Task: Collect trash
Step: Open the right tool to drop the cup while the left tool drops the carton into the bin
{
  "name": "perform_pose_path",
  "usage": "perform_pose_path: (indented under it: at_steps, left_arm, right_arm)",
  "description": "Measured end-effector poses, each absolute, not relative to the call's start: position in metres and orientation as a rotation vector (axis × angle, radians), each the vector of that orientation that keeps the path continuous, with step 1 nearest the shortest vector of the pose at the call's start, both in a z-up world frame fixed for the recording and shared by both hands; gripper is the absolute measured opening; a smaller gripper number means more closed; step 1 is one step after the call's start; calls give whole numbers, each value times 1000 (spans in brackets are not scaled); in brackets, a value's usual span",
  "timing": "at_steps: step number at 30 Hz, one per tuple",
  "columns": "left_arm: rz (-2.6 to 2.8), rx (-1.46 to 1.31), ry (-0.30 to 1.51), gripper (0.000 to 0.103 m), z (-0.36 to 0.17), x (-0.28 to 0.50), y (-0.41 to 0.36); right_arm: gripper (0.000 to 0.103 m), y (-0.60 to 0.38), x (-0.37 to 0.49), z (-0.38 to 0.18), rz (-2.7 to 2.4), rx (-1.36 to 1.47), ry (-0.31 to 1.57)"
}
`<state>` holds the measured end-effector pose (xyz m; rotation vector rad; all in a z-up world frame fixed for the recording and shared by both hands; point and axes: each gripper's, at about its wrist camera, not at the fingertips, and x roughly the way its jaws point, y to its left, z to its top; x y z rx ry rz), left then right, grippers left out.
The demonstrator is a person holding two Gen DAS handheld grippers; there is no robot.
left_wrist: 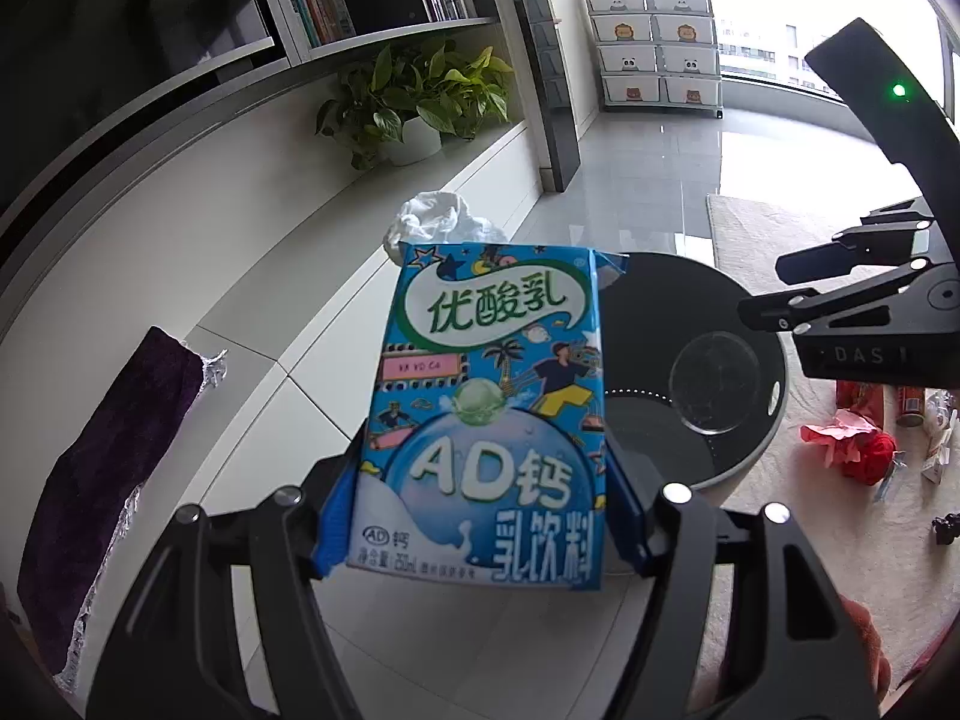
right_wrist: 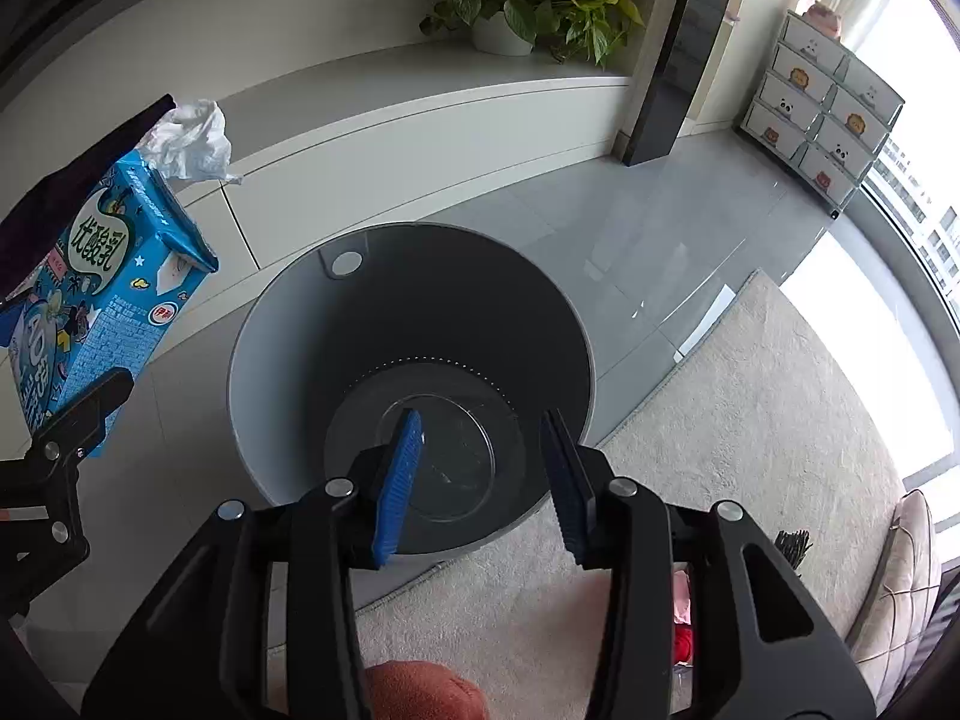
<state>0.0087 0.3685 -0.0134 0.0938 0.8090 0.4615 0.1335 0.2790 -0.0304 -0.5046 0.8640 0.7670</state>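
Note:
My left gripper (left_wrist: 474, 510) is shut on a blue milk drink carton (left_wrist: 486, 414), held upright in the air to the left of a grey round trash bin (left_wrist: 750, 450). The carton (right_wrist: 102, 288) also shows at the left of the right wrist view. My right gripper (right_wrist: 486, 480) is open and empty, right above the bin's mouth (right_wrist: 264, 360). A clear round lid (right_wrist: 456, 462) lies on the bin's bottom. A crumpled white tissue (left_wrist: 438, 219) lies on the low white cabinet behind the carton.
Red wrappers and small litter (left_wrist: 858, 444) lie on the beige rug (right_wrist: 750, 420) to the right. A purple cloth (left_wrist: 108, 480) hangs over the white cabinet (left_wrist: 252, 276). A potted plant (right_wrist: 528, 0) stands on the cabinet. A drawer unit (left_wrist: 654, 42) stands by the window.

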Motion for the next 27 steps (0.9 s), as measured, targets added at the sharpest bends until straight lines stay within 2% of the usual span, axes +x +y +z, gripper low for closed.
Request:
perform_pose_path:
  at_steps: [17,20,27]
  left_arm:
    - [394,90,851,67,-29,51,365]
    - [349,104,879,71,-36,65,358]
    - [356,91,894,71,-42,73,349]
  right_arm:
    - [47,250,140,-27,722,-493,863]
    - [47,239,140,-27,710,-485,867]
    - [47,211,135,-27,686,-460,871]
